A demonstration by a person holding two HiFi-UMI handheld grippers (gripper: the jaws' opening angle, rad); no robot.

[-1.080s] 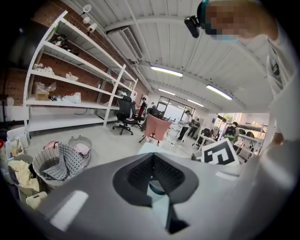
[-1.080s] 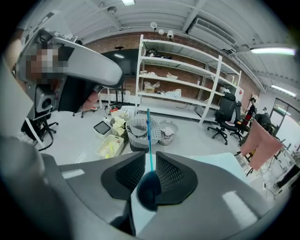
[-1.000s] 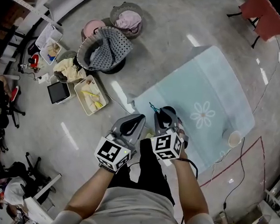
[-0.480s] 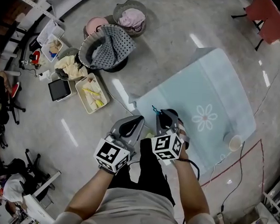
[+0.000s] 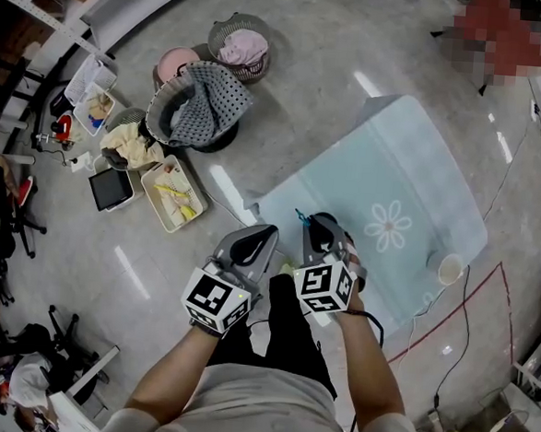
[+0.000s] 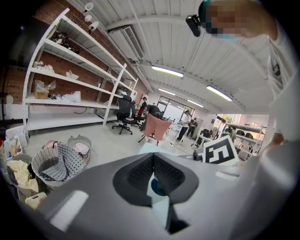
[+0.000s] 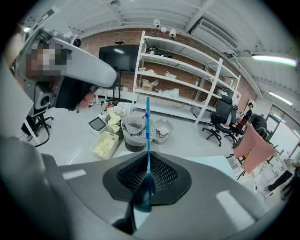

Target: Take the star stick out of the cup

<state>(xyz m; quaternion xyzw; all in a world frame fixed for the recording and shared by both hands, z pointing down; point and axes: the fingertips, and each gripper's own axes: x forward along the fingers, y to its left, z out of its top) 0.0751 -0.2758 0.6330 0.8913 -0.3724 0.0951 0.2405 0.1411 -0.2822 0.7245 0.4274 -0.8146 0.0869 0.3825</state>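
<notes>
My right gripper (image 5: 318, 225) (image 7: 146, 180) is shut on the star stick, a thin blue rod (image 7: 147, 136) that sticks straight out past its jaws; its dark teal end (image 7: 143, 199) sits between the pads. In the head view the stick's tip (image 5: 299, 214) pokes out over the near corner of the pale blue table (image 5: 413, 165). A paper cup (image 5: 450, 267) stands alone near the table's right edge, far from both grippers. My left gripper (image 5: 262, 238) (image 6: 154, 180) hangs just left of the right one. Its jaws stand close together, with a pale sliver and a teal spot in the gap.
The table has a white daisy print (image 5: 388, 225). On the floor to the left are baskets of cloth (image 5: 200, 104) (image 5: 243, 44), a white bin (image 5: 173, 193) and a tablet (image 5: 112, 188). Shelves (image 7: 187, 89) and office chairs (image 7: 220, 119) stand further off. A red line (image 5: 473, 289) marks the floor.
Both grippers keep the same pose, with the stick still in the right one. Only the head view has shifted slightly.
</notes>
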